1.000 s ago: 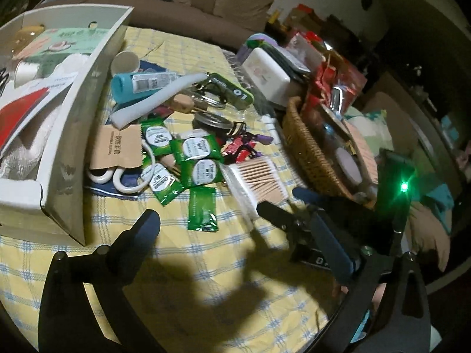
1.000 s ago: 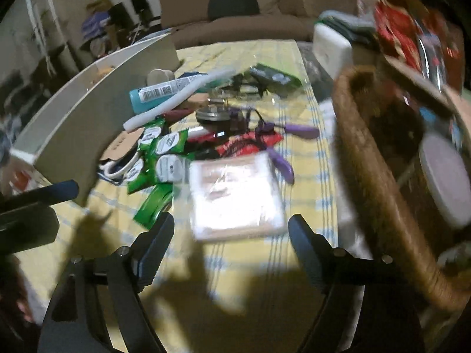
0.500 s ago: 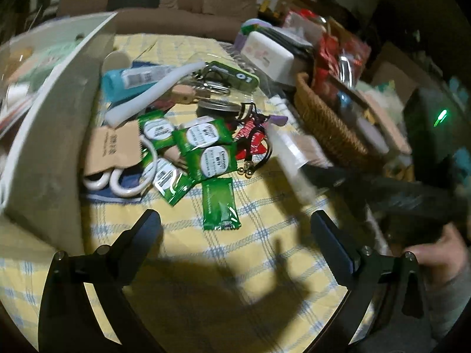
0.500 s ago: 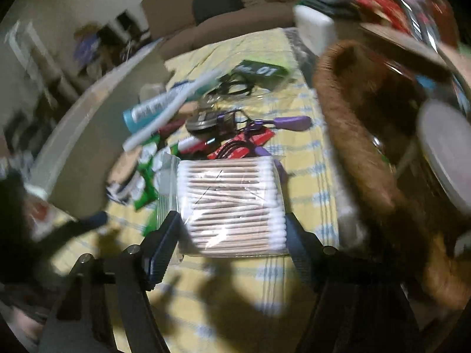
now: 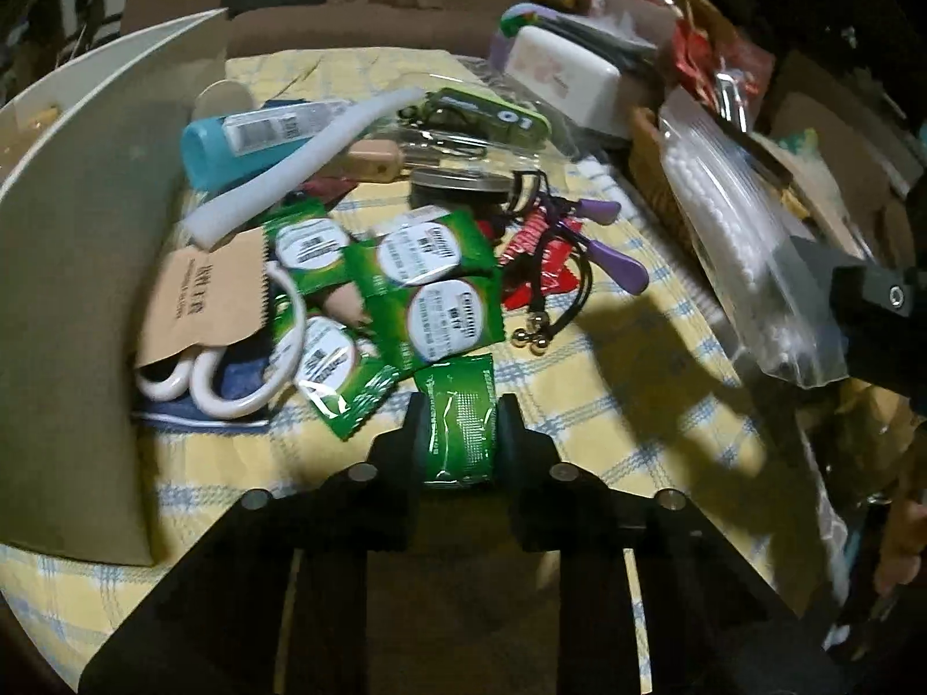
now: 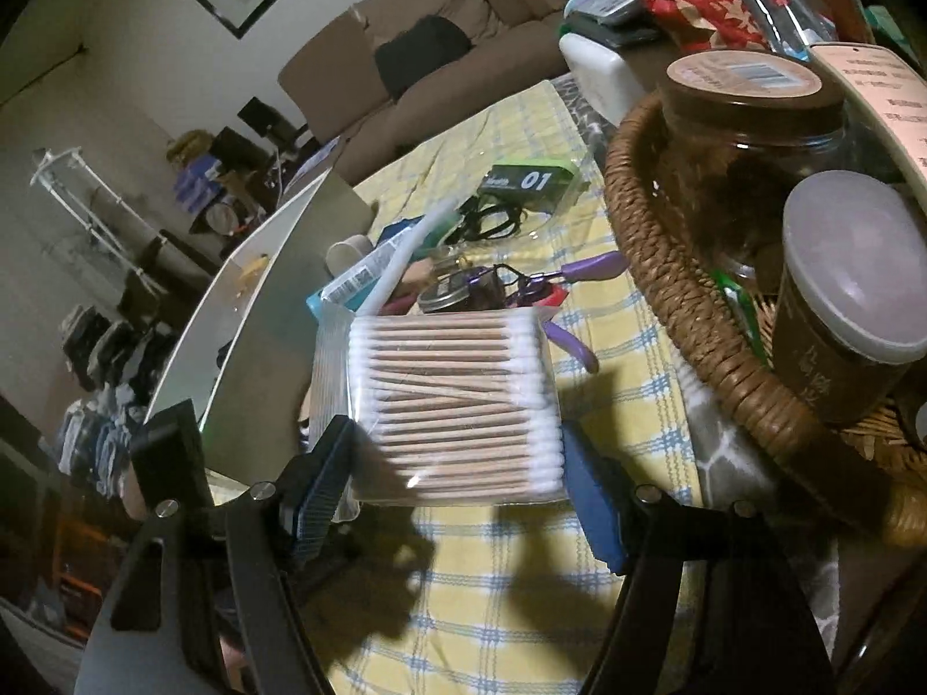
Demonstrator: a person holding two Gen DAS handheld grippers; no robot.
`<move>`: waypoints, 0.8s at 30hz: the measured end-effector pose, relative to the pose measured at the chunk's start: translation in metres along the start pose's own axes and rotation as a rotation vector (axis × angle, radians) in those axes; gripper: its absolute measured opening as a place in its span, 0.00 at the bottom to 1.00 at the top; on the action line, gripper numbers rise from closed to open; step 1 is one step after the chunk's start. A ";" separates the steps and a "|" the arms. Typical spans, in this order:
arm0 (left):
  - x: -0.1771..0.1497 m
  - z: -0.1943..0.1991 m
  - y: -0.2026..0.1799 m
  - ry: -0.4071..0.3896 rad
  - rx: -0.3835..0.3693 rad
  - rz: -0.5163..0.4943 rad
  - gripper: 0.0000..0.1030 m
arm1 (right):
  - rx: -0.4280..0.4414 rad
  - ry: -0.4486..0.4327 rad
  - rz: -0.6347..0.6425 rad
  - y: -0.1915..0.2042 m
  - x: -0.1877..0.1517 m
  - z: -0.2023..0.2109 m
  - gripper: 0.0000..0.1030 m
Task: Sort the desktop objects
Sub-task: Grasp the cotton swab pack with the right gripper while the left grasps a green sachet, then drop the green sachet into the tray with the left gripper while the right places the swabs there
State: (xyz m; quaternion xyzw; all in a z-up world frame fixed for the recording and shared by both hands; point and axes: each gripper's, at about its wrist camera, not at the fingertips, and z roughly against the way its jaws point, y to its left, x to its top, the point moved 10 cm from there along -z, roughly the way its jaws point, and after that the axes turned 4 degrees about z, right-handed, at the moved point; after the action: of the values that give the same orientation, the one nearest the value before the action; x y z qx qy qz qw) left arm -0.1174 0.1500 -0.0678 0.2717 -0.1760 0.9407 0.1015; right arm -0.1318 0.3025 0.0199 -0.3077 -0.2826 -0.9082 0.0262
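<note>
A green sachet (image 5: 457, 423) lies on the yellow checked tablecloth (image 5: 608, 434), nearest of a pile of green sachets (image 5: 429, 284). My left gripper (image 5: 460, 423) is closing on it, and both pads touch its sides. My right gripper (image 6: 455, 475) is shut on a clear pack of cotton swabs (image 6: 452, 399) and holds it above the cloth, tilted, beside the wicker basket (image 6: 689, 313). In the left wrist view the same swab pack (image 5: 747, 243) hangs at the right in that right gripper (image 5: 857, 301).
A white open box (image 5: 69, 289) stands along the left. Behind the sachets lie a blue tube (image 5: 232, 145), a white foam strip (image 5: 307, 162), white hooks on a card (image 5: 208, 313), a purple-handled tool (image 5: 614, 260) and a green "01" case (image 6: 533, 179). Jars (image 6: 753, 133) fill the basket.
My left gripper came down over the nearest green sachet and its wide-open jaws closed around it. My right gripper closed on the swab pack, then lifted and rolled it toward the basket.
</note>
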 end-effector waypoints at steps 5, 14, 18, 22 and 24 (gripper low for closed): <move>0.003 0.038 -0.002 -0.033 -0.100 0.035 0.19 | 0.014 -0.009 0.020 0.006 0.001 0.002 0.70; 0.043 0.164 0.031 -0.179 -0.204 0.081 0.19 | 0.091 -0.049 0.126 0.077 0.010 0.016 0.70; 0.060 0.212 0.105 -0.260 -0.122 0.153 0.19 | 0.166 -0.028 0.212 0.146 0.009 0.006 0.70; 0.067 0.238 0.188 -0.297 -0.041 0.260 0.20 | 0.229 0.028 0.287 0.220 0.009 -0.030 0.70; 0.065 0.241 0.224 -0.288 0.007 0.291 0.20 | 0.235 0.050 0.330 0.255 0.010 -0.055 0.70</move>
State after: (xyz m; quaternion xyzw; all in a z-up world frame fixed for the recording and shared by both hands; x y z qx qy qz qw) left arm -0.1209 -0.1423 0.0959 0.3756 -0.2229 0.8974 -0.0629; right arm -0.1134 0.0606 0.1168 -0.3221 -0.3318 -0.8597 0.2172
